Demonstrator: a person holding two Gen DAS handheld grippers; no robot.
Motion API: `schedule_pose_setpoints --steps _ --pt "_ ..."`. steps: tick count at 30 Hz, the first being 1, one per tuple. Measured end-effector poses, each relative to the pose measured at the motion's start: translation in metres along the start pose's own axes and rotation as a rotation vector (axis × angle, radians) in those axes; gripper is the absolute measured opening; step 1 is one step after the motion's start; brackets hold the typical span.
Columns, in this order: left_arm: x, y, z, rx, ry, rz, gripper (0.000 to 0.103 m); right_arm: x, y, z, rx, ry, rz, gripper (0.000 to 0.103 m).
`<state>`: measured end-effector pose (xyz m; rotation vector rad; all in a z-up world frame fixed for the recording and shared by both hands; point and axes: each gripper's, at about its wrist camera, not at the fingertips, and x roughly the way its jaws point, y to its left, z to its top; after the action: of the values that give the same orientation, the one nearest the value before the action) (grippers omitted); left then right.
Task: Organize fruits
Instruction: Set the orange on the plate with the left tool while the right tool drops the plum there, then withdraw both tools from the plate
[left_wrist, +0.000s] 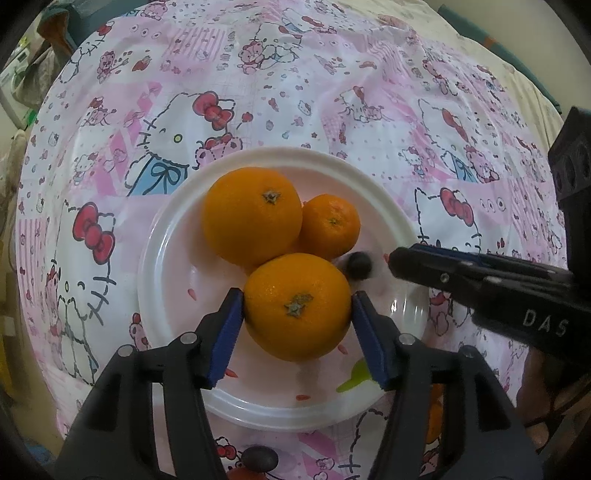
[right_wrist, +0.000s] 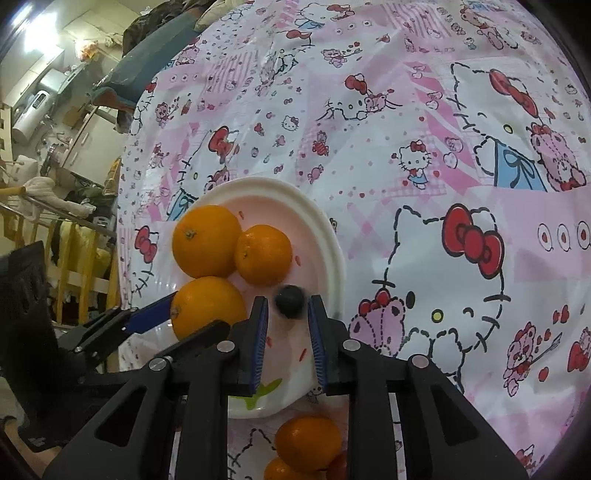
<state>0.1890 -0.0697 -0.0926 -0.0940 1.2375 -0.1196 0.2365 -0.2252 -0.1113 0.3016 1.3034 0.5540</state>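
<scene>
- Left wrist view: a tabletop (left_wrist: 332, 74) covered with a pink-and-white cartoon-cat cloth fills nearly everything; a strip of cluttered room shows at the far left edge.
- A white plate (left_wrist: 162, 258) sits on the cloth with three oranges on it, all touching: a large orange (left_wrist: 251, 216) at the back left, a small orange (left_wrist: 330, 226) at the back right, and a near orange (left_wrist: 297, 306) in front.
- The left gripper (left_wrist: 297, 308) points steeply down, and the near orange lies between its blue-padded fingers (left_wrist: 225, 339). The left pad sits right at the skin, the right one looks just off it; I cannot say the pads press.
- A dark, blurred blueberry (left_wrist: 358, 265) lies on the plate just right of the near orange, beside the small one.
- The right gripper (left_wrist: 391, 260) comes in from the right edge, its tip close to the berry; from here its fingers look pressed nearly together.
- Right wrist view: the room shows at left, with cupboards, a wooden rail (right_wrist: 74, 273) and draped clothes; the cat cloth covers the rest.
- The same plate (right_wrist: 332, 236) holds the three oranges at left, with the left gripper's blue pad against the near orange (right_wrist: 207, 306).
- The right gripper (right_wrist: 286, 306) has its fingers (right_wrist: 258, 343) spread a little, the blueberry (right_wrist: 290, 301) between the tips, no pad clearly touching it.
- More oranges (right_wrist: 308, 443) lie on the cloth below the plate, partly hidden by the gripper.
</scene>
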Motion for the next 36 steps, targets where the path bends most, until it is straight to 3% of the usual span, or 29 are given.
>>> schedule_pose_setpoints --steps 1,5,9,11,13,18,24,36 --pt "0.000 0.000 -0.001 0.003 0.001 0.001 0.059 -0.001 0.000 0.000 0.003 -0.002 0.004 0.025" --pt "-0.001 -0.004 -0.004 0.021 -0.002 -0.006 0.083 -0.006 -0.002 0.001 0.007 -0.017 -0.025 0.027" --pt "-0.004 -0.006 -0.007 0.040 -0.011 0.017 0.084 -0.012 -0.002 0.000 0.012 -0.023 -0.033 0.028" --pt "-0.006 -0.003 -0.007 0.029 -0.015 0.013 0.084 -0.016 -0.001 0.000 0.014 -0.029 -0.037 0.037" --pt "-0.008 -0.001 -0.007 0.017 -0.017 -0.001 0.084 -0.020 0.000 -0.001 0.012 -0.047 -0.039 0.066" --pt "-0.018 0.002 -0.007 0.006 -0.049 0.006 0.084 -0.034 0.007 -0.001 0.001 -0.078 -0.038 0.067" --pt "-0.034 0.013 -0.010 -0.061 -0.078 -0.032 0.084 -0.051 0.013 -0.001 0.011 -0.125 -0.057 0.075" --pt "-0.073 0.025 -0.023 -0.056 -0.161 0.035 0.084 -0.086 0.028 -0.028 0.013 -0.175 -0.049 0.085"
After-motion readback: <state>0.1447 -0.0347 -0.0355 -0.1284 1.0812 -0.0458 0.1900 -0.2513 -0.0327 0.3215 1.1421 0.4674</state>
